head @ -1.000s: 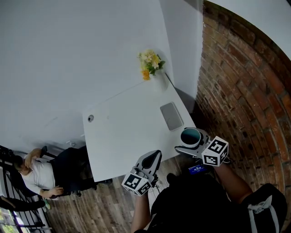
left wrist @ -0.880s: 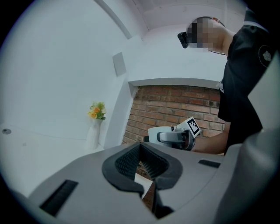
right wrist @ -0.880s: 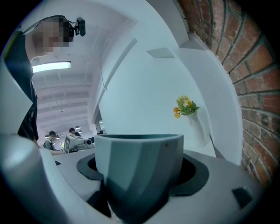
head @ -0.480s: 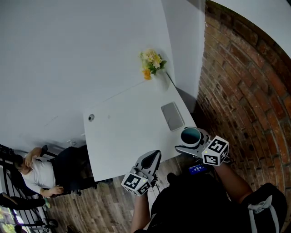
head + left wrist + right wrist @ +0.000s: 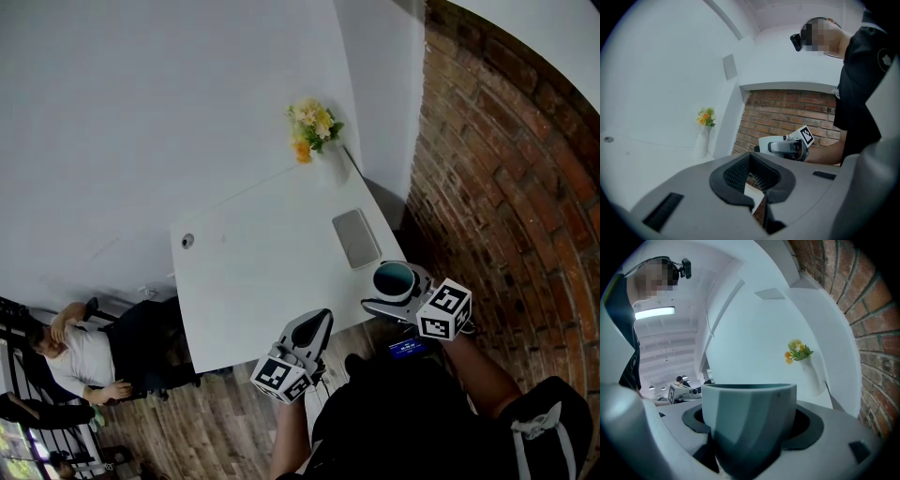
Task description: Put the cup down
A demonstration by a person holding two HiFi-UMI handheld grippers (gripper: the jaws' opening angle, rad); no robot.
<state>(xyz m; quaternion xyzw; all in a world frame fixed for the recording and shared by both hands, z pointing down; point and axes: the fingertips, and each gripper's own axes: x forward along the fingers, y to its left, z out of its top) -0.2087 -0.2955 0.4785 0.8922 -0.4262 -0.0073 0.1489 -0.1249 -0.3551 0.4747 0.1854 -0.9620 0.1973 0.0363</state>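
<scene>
- Two hand-held grippers show in the head view, both at the near edge of the white rectangular table [image 5: 253,281]; the left gripper [image 5: 314,326] sits just off that edge, near its middle, and the right gripper [image 5: 395,285] is by the near right corner
- Head view, right side: the round teal ceramic cup [image 5: 391,274] stands upright and mouth up in the right gripper's grip, just at the near right corner of the table; whether it touches the top I cannot tell
- Head view, on the table: a flat grey rectangular pad [image 5: 356,238] lies along the right edge, a white vase of yellow and orange flowers [image 5: 314,131] stands at the far right corner, and a small round grey disc [image 5: 187,241] lies near the far left corner
- Head view, surroundings: a red brick wall [image 5: 506,187] runs along the right, and a seated person in a white top [image 5: 80,361] is well off the table's left side
- Left gripper view: the left gripper [image 5: 759,206] has its jaws together, with the hollow between its dark ribbed pads [image 5: 736,173] bare; beyond it are the right gripper [image 5: 785,146], the vase of flowers [image 5: 705,119] and the brick wall [image 5: 787,110]
- Right gripper view: the right gripper [image 5: 747,453] has its jaws clamped on the teal cup [image 5: 750,413], which fills the space between the pads; behind are the vase of flowers [image 5: 801,355] and the brick wall [image 5: 862,310]
</scene>
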